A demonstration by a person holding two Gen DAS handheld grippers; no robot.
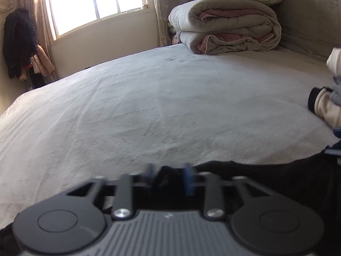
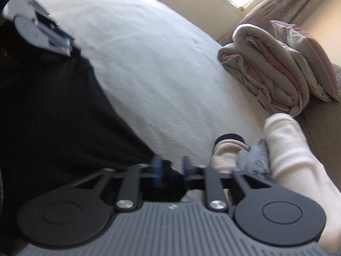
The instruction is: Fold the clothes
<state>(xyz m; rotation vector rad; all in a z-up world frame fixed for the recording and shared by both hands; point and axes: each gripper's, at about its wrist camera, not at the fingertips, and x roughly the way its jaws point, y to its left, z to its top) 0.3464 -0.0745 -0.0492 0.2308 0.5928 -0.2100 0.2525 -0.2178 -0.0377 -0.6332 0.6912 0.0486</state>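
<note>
Fingers of both grippers, left (image 1: 169, 178) and right (image 2: 171, 173), pinch black garment (image 2: 59, 111) (on bed (image 1: 149, 106)).

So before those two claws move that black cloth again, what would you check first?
1. Left gripper pinching the black garment: ok, cloth sits between its fingers.
2. Right gripper pinching it too: ok.
3. Bed sheet ahead bare for laying out: ok.
4. Pile of folded clothes clear of the right gripper: not ok, it sits close beside it.
5. Garment spread flat: cannot tell.
</note>
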